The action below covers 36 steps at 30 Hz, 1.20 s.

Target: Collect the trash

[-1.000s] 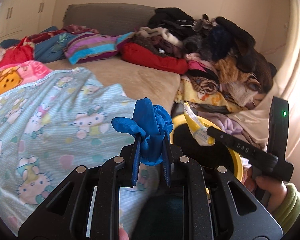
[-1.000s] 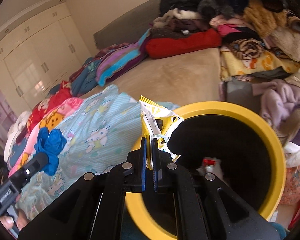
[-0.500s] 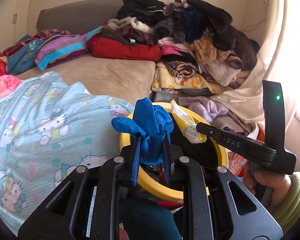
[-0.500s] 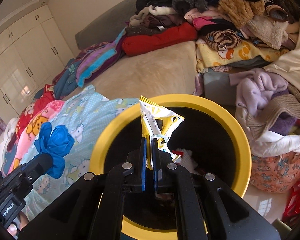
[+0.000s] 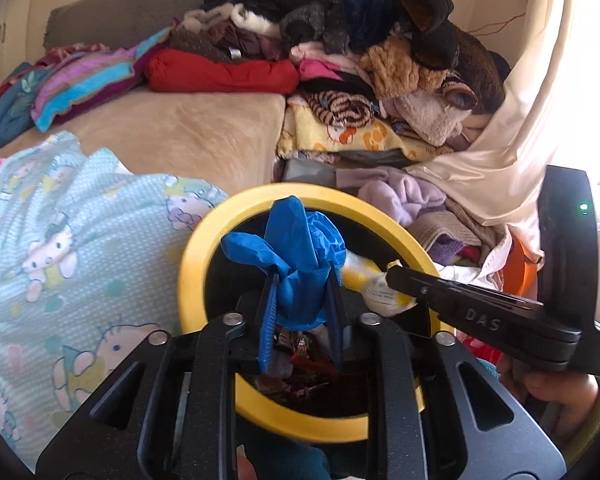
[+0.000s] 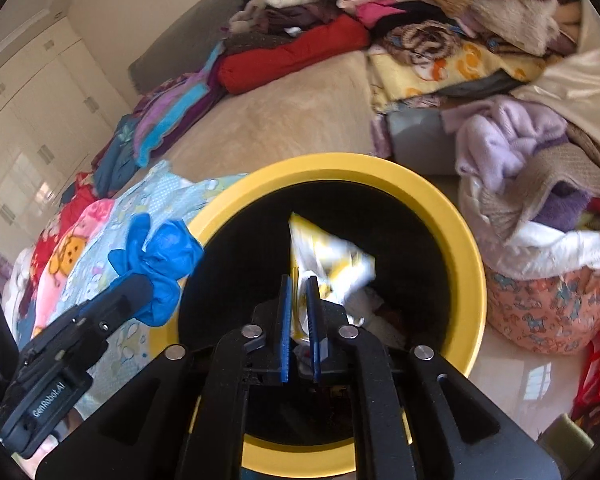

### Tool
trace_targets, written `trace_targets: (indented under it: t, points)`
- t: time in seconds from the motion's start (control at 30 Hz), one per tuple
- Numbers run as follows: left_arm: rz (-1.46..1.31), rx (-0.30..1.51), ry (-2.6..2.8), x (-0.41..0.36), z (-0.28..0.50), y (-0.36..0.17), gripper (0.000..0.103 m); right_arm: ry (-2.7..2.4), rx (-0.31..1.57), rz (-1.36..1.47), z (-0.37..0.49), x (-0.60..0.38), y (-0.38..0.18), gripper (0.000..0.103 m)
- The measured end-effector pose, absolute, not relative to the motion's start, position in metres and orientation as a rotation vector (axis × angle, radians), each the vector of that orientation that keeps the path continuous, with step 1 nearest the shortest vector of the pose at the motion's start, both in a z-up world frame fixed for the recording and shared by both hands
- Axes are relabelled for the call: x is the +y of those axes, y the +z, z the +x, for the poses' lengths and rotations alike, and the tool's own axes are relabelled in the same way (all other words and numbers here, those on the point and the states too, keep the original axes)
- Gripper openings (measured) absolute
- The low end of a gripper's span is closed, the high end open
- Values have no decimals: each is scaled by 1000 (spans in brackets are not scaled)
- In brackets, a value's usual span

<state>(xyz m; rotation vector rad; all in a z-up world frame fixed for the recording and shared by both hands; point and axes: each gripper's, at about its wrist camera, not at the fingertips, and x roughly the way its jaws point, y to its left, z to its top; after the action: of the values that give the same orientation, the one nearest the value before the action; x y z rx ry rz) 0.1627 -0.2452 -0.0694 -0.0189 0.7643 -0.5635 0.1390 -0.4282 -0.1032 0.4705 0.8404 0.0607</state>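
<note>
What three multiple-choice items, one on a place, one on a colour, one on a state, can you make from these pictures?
1. Where is the blue glove?
A. in the left gripper, over the bin
B. on the bed
C. on the floor

2. What colour is the rim of the bin?
A. red
B. yellow
C. green

3. How do the right gripper's jaws stand?
A. bare and wide open
B. out of view
C. slightly parted around the yellow-white wrapper

Key: 1 A, the left wrist view shows the glove between the blue pads above the bin's mouth. 2 B, both views show a yellow ring. 3 C, the jaws have just been opening with the wrapper between them.
</note>
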Motion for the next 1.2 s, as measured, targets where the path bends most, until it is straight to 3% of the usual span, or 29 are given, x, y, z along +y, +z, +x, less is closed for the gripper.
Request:
trace_targets:
  t: [0.03,0.07,0.17,0.23,0.4,0.57,0.67,1.0,1.2]
  points:
    - [-18,773,-557,-247,166,-73,34,48,846,479,139,-430,-104,24]
    - [-18,777,-556,-247,167,-74,39,22,847,492,138,-433,-105,40]
    - [-33,784,-551,-244,169,-77,56,5,829,516,135,-440,-104,43]
    - [-32,784,-539,-241,168,-77,74,-2,824,509,134,-440,-102,48]
    - [-44,779,-509,-227,165,-74,87,-17,813,486,133,-437,-97,66]
    - [-59,768,-470,-207,161,-68,90,-19,788,451,129,-430,-84,82]
    - [-74,760,-449,-193,157,-64,90,-14,774,429,123,-422,-76,87]
    - [-69,677,-360,-141,129,-45,92,-1,662,323,95,-375,-43,97]
    - [-60,620,-311,-110,108,-34,92,4,559,257,68,-343,-33,97]
